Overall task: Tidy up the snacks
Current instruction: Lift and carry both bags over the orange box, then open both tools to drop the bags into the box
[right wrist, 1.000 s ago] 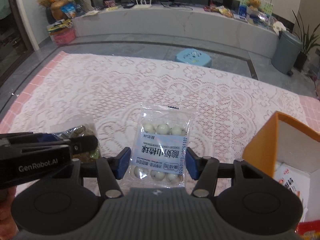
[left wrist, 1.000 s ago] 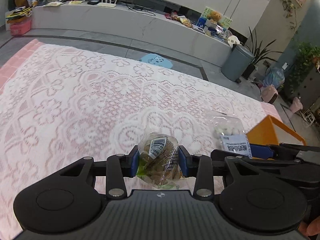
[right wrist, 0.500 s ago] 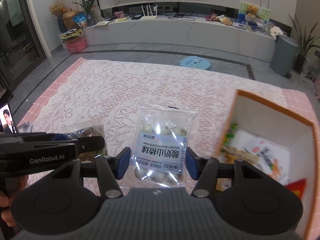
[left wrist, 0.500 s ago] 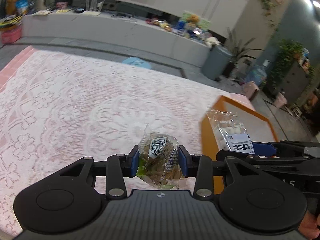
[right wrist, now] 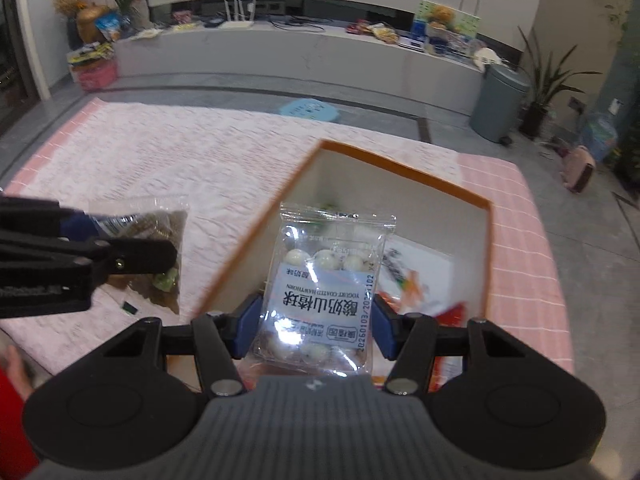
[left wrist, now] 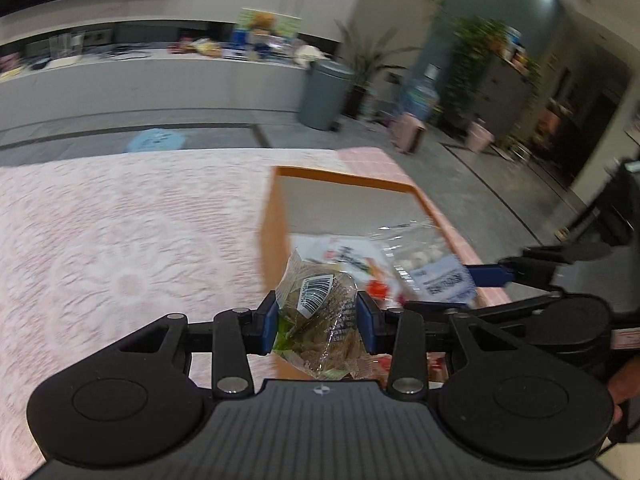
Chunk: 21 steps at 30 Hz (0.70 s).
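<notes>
My left gripper (left wrist: 317,322) is shut on a clear packet of brown snacks (left wrist: 320,312) with a barcode label, held above the near left wall of the orange box (left wrist: 272,216). My right gripper (right wrist: 314,326) is shut on a clear packet of white yogurt hawthorn balls (right wrist: 326,292), hanging over the open orange box (right wrist: 400,170). That packet (left wrist: 436,272) and the right gripper's blue pad show at the right of the left wrist view. The brown snack packet (right wrist: 160,248) and left gripper arm show at the left of the right wrist view. Several snack packs (right wrist: 412,280) lie inside the box.
The box stands at the right end of a table with a pink lace cloth (right wrist: 180,160). Beyond the table are a blue stool (right wrist: 308,110), a grey bin (right wrist: 498,104), a long low cabinet (right wrist: 280,56) and potted plants (right wrist: 548,80). A hand (right wrist: 16,372) shows at lower left.
Both grippers have moved right across the table with their packets, from over the lace cloth to above the orange box. The box now fills the middle of both views.
</notes>
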{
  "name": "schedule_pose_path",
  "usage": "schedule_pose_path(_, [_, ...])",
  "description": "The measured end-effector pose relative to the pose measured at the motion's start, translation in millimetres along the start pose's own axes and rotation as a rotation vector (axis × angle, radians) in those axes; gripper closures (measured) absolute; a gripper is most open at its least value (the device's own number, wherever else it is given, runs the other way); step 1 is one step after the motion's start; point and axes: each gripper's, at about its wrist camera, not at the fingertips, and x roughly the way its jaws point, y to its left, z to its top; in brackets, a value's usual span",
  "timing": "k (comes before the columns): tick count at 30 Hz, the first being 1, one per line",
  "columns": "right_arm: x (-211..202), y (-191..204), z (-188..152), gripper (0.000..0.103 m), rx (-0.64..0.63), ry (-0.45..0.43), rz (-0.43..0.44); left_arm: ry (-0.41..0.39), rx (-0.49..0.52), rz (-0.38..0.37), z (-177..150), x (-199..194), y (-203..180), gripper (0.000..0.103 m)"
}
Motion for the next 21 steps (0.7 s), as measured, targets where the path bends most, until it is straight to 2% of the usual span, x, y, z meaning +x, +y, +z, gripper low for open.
schedule_pose_path(7, [27.7,-24.6,-3.0,0.046,-0.064,0.054,-0.064,0.057,0.164,-0.056,11.5,41.4,-29.0,0.059])
schedule_pose_path(14, [56.7,-37.2,1.4,0.046,-0.114,0.097,-0.093,0.114,0.304,-0.034,15.3,87.0,-36.7,0.059])
schedule_pose_path(21, [84.1,-37.6,4.2,0.046,-0.241,0.105,-0.091,0.153,0.382,-0.023,19.1,122.2,-30.5,0.059])
